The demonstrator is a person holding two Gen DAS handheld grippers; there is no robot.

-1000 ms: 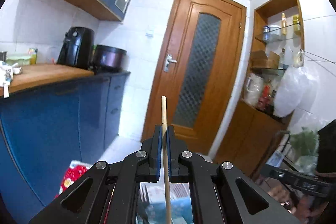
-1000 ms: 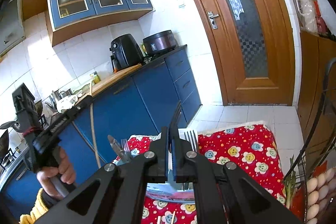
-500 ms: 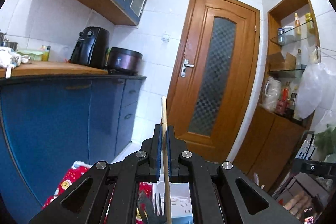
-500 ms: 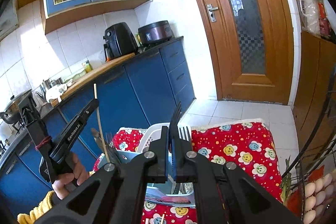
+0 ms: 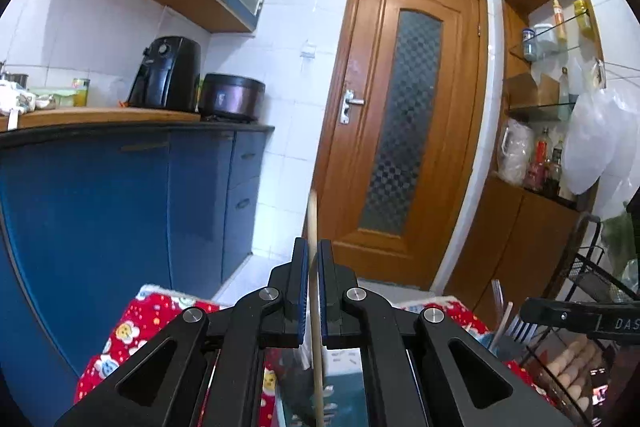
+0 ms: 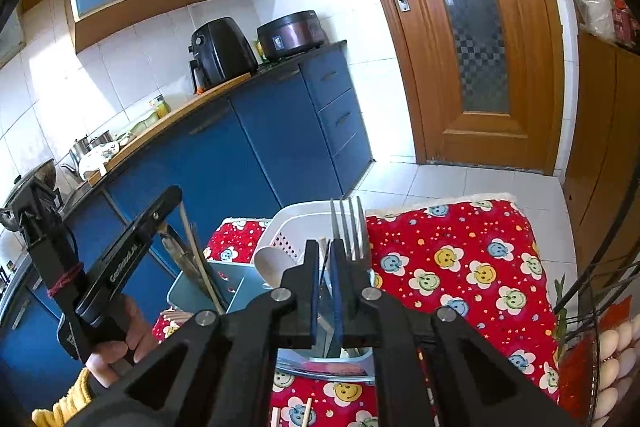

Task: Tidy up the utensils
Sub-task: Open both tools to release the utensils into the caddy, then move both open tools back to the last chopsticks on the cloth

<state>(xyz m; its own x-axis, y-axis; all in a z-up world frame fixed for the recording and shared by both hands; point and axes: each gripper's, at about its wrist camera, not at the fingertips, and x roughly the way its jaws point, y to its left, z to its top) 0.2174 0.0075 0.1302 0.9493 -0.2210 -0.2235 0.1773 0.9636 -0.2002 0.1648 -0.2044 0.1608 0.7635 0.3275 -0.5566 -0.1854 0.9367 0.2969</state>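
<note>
My left gripper [image 5: 313, 263] is shut on a wooden chopstick [image 5: 312, 227] that stands upright, its lower end over a light blue utensil holder [image 5: 340, 379]. The right wrist view shows that gripper [image 6: 160, 211] at the left, the chopstick [image 6: 198, 259] slanting down into the holder [image 6: 208, 287]. My right gripper [image 6: 326, 259] is shut, its jaws a thin slit apart. A steel fork [image 6: 350, 231] stands tines up just right of it; whether it is gripped is unclear. A white spoon [image 6: 270, 263] stands in the holder.
The holder and a white basket [image 6: 296, 223] sit on a red flowered cloth [image 6: 460, 267]. Loose chopsticks [image 6: 306, 413] lie on the cloth near me. Blue cabinets [image 6: 240, 155] run along the left. A wire rack with eggs [image 6: 612, 359] stands at right.
Both grippers have come lower and closer to the holder. The chopstick's lower end has gone down into the holder. The fork now stands beside my right jaws.
</note>
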